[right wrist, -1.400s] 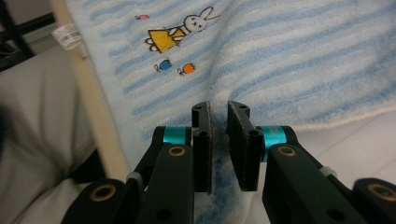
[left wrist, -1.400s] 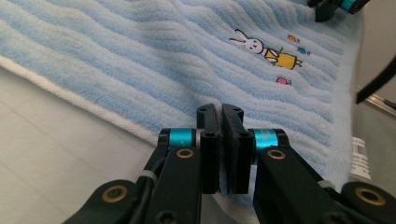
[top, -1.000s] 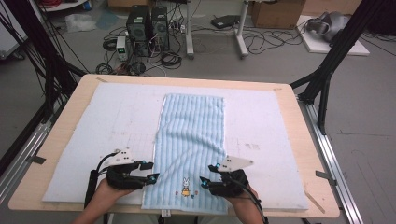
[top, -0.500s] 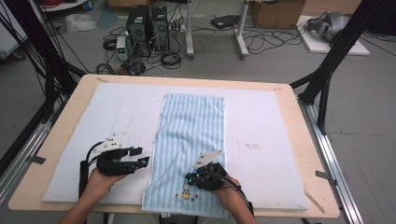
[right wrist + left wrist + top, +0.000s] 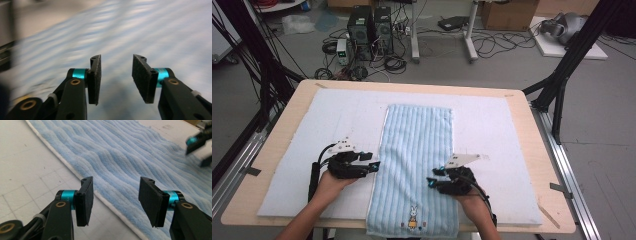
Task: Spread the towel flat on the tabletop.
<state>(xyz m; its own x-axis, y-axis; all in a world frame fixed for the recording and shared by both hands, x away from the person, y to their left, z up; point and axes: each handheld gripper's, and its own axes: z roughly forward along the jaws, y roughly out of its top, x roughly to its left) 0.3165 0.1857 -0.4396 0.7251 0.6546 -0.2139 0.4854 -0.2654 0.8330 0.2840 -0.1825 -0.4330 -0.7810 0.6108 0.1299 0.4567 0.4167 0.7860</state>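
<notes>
A light blue ribbed towel (image 5: 416, 155) lies flat and lengthwise on the white mat, a small rabbit picture (image 5: 412, 219) near its front hem. My left gripper (image 5: 373, 166) sits at the towel's left edge, open, its jaws apart over the white hem (image 5: 110, 202) with nothing between them. My right gripper (image 5: 432, 181) hovers over the towel's right front part, open and empty; its view is blurred, with blue towel (image 5: 140, 32) beyond the jaws. The right gripper (image 5: 198, 147) also appears far off in the left gripper view.
A white foam mat (image 5: 302, 135) covers most of the wooden table (image 5: 542, 150). Black frame legs (image 5: 562, 85) stand at the table's sides. Computers and cables (image 5: 367, 30) lie on the floor beyond the far edge.
My left gripper moved right to the towel's left edge. My right gripper shifted from the towel's front middle toward its right side and a little farther from me.
</notes>
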